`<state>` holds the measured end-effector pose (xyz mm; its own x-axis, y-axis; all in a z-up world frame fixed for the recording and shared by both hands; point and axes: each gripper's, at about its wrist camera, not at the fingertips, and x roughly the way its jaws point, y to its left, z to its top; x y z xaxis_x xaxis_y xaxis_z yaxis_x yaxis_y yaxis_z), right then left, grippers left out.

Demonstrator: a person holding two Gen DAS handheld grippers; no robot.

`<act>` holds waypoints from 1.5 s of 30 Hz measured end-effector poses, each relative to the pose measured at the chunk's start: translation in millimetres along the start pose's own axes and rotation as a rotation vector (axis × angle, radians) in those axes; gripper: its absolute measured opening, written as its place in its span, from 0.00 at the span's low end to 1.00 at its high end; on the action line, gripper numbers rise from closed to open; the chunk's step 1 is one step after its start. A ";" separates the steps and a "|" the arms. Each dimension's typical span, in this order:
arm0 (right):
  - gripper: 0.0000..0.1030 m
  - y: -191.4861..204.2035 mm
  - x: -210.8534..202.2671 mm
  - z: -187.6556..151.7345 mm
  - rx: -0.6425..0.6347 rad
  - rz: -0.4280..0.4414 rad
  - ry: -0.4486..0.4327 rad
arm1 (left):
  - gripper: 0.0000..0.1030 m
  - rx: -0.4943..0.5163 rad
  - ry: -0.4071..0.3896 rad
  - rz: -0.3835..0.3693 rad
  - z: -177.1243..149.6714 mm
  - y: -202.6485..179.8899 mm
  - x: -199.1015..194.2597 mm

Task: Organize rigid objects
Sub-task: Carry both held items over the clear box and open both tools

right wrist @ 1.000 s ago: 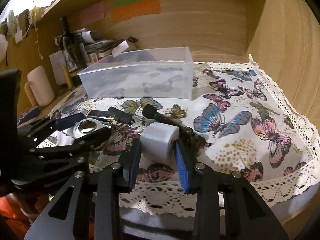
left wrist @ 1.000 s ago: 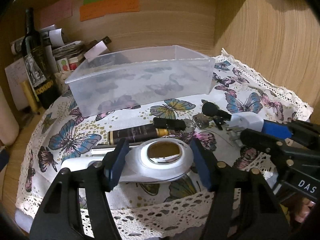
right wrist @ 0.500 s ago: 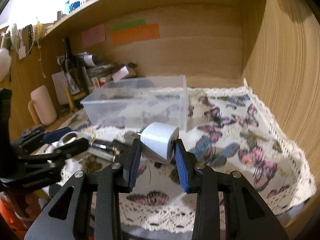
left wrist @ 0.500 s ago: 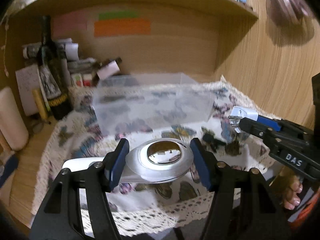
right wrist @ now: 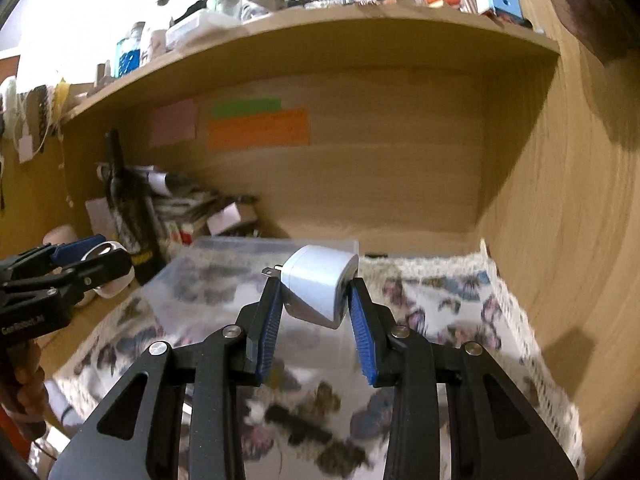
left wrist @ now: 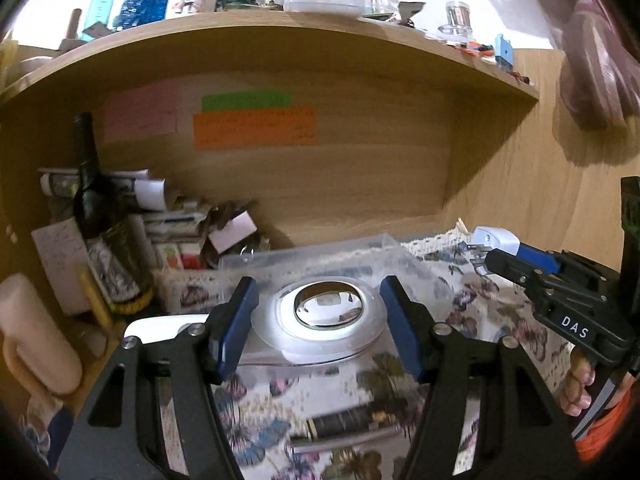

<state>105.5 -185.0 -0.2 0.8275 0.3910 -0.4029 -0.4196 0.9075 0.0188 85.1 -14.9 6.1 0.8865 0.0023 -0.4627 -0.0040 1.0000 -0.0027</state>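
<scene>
Your right gripper (right wrist: 316, 312) pinches the light, stiff plug adapter (right wrist: 318, 286) by its smooth sides, your left gripper (left wrist: 320, 320) spans the slippery magnifier (left wrist: 320, 318); squeeze gently.

the clear plastic bin (right wrist: 256, 276) is sitting open-topped on the butterfly cloth (right wrist: 452, 300), with nothing covering its mouth. to the left of the bin, a dark wine bottle (left wrist: 94, 216), stacked boxes and papers (left wrist: 180, 224) and a cream mug (left wrist: 36, 340) are crowding that side. right of the bin, bare cloth is running to the wooden side wall (right wrist: 560, 220). a shelf board (right wrist: 320, 36) is hanging well above the bin.
</scene>
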 end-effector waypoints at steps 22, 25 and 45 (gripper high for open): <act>0.30 -1.0 118.7 -2.9 -0.086 0.027 0.272 | 0.61 0.082 0.230 -0.079 -3.9 -18.5 131.2; 0.30 0.3 128.1 -7.6 -0.094 0.023 0.298 | 0.61 0.102 0.239 -0.085 -5.6 -22.6 136.9; 0.44 2.3 95.5 7.6 -0.098 0.018 0.237 | 0.71 0.042 0.180 -0.068 9.3 -9.6 89.2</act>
<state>186.4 -144.5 -31.7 0.7141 0.3498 -0.6064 -0.4772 0.8770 -0.0560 168.5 -24.3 -26.9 0.7868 -0.0625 -0.6140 0.0757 0.9971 -0.0045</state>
